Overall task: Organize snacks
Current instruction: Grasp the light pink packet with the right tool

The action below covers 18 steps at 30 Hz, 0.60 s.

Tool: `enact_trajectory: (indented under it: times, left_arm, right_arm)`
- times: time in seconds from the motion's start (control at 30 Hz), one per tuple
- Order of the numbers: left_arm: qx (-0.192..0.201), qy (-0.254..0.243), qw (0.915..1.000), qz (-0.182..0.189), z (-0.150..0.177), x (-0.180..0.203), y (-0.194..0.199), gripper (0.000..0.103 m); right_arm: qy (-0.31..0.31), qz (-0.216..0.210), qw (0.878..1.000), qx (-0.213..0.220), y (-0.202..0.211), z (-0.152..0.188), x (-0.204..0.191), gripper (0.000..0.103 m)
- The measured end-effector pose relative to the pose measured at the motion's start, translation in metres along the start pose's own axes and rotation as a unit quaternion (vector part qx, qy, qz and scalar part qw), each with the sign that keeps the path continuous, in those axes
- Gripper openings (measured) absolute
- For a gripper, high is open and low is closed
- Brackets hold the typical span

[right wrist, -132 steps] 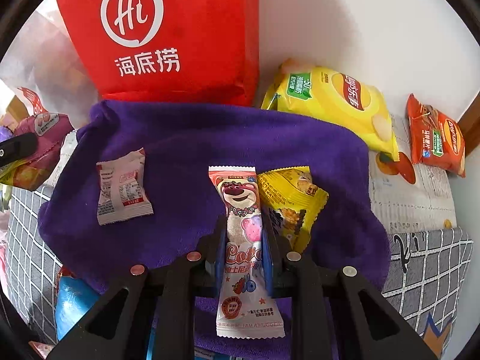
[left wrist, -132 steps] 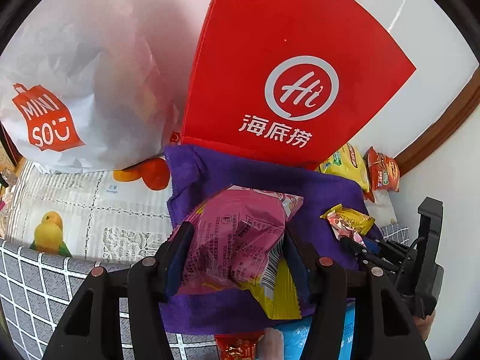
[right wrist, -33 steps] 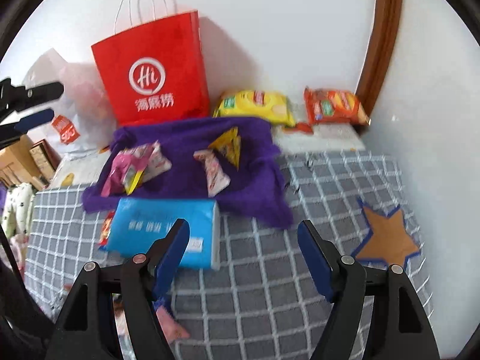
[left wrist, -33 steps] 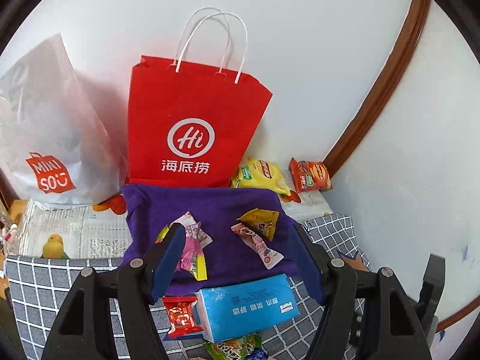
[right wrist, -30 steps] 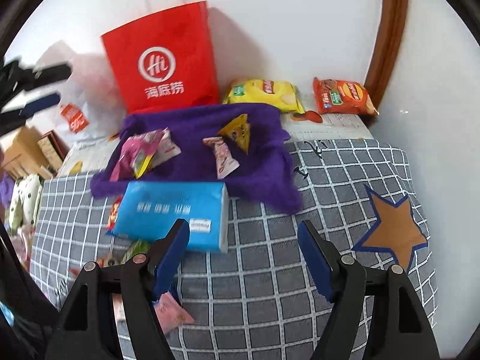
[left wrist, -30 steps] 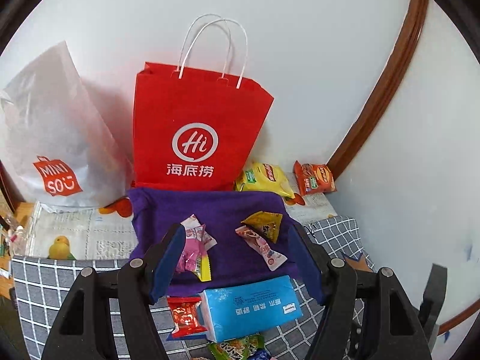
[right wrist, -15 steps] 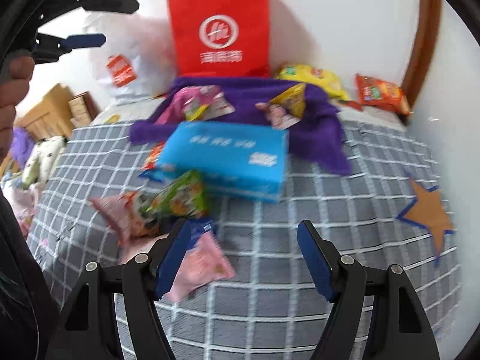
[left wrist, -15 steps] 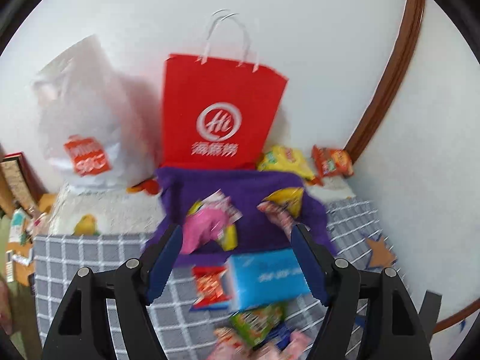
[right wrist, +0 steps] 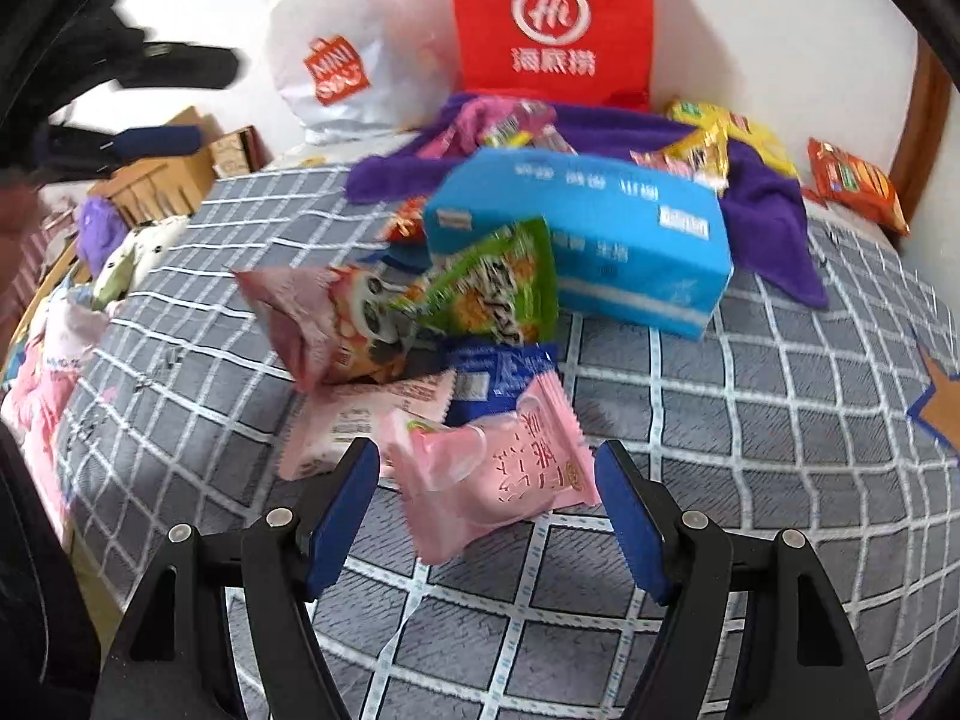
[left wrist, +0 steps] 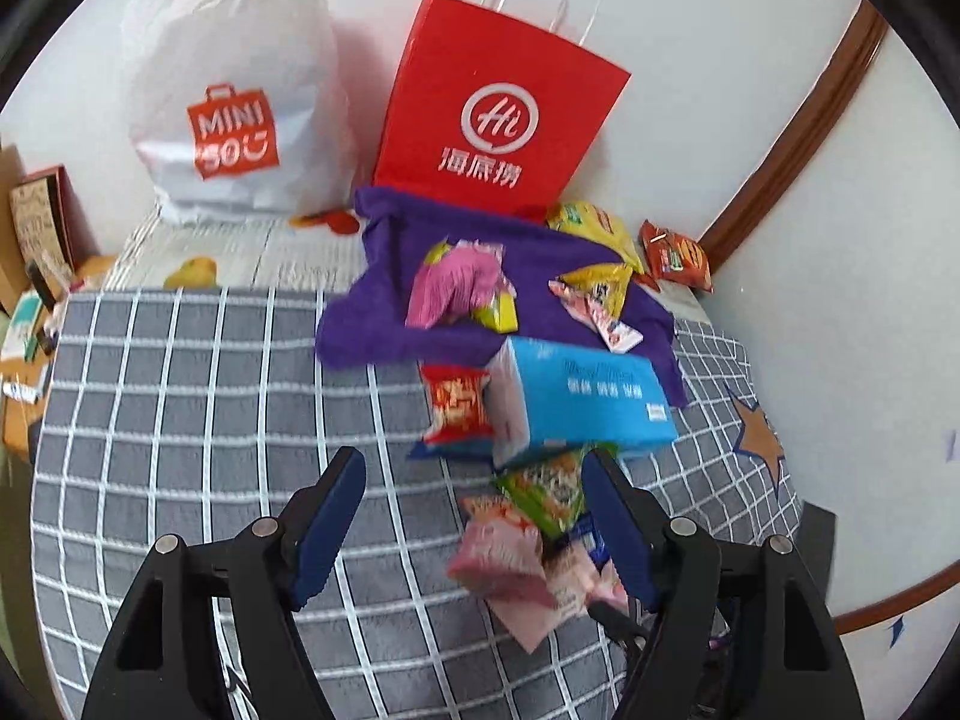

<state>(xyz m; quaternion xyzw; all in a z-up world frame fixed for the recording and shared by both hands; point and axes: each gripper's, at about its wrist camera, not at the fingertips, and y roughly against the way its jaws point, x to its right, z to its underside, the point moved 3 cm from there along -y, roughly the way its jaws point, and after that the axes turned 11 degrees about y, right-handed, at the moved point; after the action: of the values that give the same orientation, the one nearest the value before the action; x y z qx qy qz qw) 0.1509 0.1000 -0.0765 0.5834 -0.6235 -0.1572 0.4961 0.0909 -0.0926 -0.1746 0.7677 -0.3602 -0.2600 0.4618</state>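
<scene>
My right tongs (right wrist: 486, 510) stand apart with nothing clamped, their blue pads on either side of a pink snack packet (right wrist: 498, 468) that lies on the grey checked bedspread (right wrist: 750, 450); whether a pad touches it I cannot tell. My left tongs (left wrist: 474, 516) are apart too and empty, over bare checks, with the loose snack pile just beside the right-hand pad. In that pile a pale pink panda packet (right wrist: 336, 324) leans under a green packet (right wrist: 498, 288), and a dark blue wrapper (right wrist: 498, 372) lies between these and the pink one. Just behind stands a blue tissue box (right wrist: 600, 228), a small red packet (left wrist: 456, 402) touching its left end. Farther on, a purple towel (left wrist: 372, 312) carries a magenta bag (left wrist: 456, 282), a yellow packet (left wrist: 600, 282) and a long pink-and-white bar (left wrist: 606, 324). At the wall stand a red paper bag (left wrist: 492, 114) and a white plastic bag (left wrist: 234, 96), with a yellow crisp bag (left wrist: 588, 222) and an orange packet (left wrist: 675, 255) to the right.
</scene>
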Motion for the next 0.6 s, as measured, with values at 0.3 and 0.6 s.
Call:
enact_trajectory:
  times: [0.3, 0.6]
  left_arm:
    - [0.009, -0.009, 0.9999, -0.007, 0.013, 0.000, 0.004, 0.073]
    - [-0.025, -0.001, 0.9993, -0.029, 0.028, -0.006, -0.033, 0.073]
  right_arm:
    - [-0.016, -0.004, 1.000, 0.000, -0.015, 0.000, 0.021, 0.072]
    - [-0.046, -0.009, 0.999, 0.025, 0.005, 0.013, 0.043, 0.037]
